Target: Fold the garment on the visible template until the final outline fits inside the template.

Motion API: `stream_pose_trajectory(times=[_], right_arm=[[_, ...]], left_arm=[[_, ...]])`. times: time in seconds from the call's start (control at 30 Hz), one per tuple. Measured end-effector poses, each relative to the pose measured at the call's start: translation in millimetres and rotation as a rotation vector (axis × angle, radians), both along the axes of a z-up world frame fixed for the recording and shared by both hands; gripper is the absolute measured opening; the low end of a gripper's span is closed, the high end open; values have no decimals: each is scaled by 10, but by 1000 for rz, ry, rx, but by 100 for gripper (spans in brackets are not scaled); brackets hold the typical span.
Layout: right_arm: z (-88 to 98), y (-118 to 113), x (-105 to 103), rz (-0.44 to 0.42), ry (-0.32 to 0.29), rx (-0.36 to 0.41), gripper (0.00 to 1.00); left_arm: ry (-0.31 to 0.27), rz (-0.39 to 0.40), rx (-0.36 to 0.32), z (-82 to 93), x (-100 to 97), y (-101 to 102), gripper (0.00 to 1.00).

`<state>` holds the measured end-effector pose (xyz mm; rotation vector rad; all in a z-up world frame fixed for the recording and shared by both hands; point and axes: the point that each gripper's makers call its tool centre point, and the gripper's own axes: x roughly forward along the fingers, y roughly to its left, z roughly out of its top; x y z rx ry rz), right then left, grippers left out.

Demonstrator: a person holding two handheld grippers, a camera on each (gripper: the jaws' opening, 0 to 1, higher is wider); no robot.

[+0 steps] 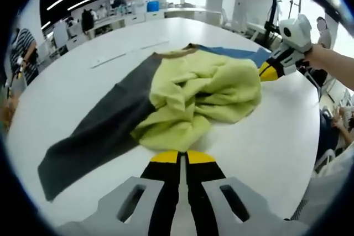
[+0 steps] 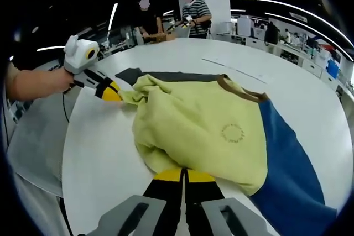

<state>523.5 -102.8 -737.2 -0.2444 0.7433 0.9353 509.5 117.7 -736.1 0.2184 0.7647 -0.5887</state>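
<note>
A white round table (image 1: pixel 99 53) holds a crumpled yellow-green garment (image 1: pixel 204 95) with a brown collar, lying partly over a dark grey cloth (image 1: pixel 105 125) that stretches toward the lower left. A strip of blue cloth (image 1: pixel 238 52) shows behind the garment. The left gripper (image 1: pixel 182 157), black with yellow tips, rises from the bottom, its jaws together just short of the garment's near edge. At the right, a person's hand (image 1: pixel 318 56) holds the right gripper (image 1: pixel 265 73), its yellow tip touching the garment's far edge.
</note>
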Motion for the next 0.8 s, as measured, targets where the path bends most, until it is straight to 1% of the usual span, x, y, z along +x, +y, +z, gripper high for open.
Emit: stream_pose_trajectory(times=[0.13, 0.3, 0.47, 0.57, 0.63, 0.7, 0.73, 0.8], right_arm=[[84, -47, -24, -5, -8, 9, 0], [216, -122, -40, -18, -30, 24, 0], [473, -211, -85, -36, -68, 57, 0], [584, -294, -127, -52, -81, 68, 0], [679, -342, -167, -62, -97, 87, 0], [784, -363, -201, -71, -116, 115, 0], [801, -373, -229, -72, -114, 118, 0], [729, -362, -261, -67, -101, 101, 0]], left_arm=[[-11, 13, -5, 42, 1, 64, 0], [-13, 33, -7, 48, 8, 126, 0], [-26, 40, -18, 111, 14, 139, 0], [-35, 52, -30, 159, 25, 171, 0], [-48, 63, -44, 213, 32, 194, 0], [-50, 68, -46, 225, 32, 223, 0], [-51, 72, -46, 220, 32, 240, 0], [-46, 79, -41, 190, 30, 268, 0]])
